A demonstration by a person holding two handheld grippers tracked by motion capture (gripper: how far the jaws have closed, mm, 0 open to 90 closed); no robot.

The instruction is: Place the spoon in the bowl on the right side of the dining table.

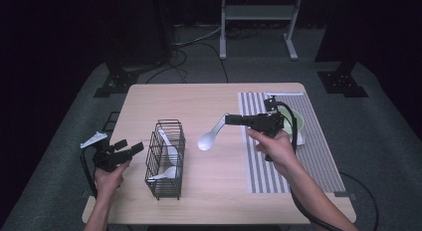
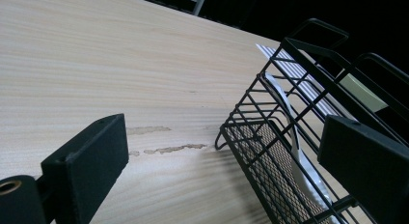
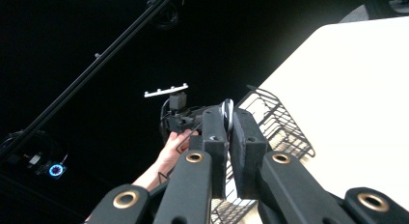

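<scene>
The tabletop [image 1: 209,99] carries a striped mat [image 1: 318,156] well right of the wire basket [image 1: 165,159], with a green bowl [image 1: 298,122] on that mat. The basket holds two white spoons [image 1: 166,156]. Left of the basket, the left hand-held gripper [image 1: 130,149] hovers with jaws spread, empty. Right of the basket, above the wood, the right hand-held gripper [image 1: 230,119] pinches a white spoon [image 1: 210,136] by its handle.
</scene>
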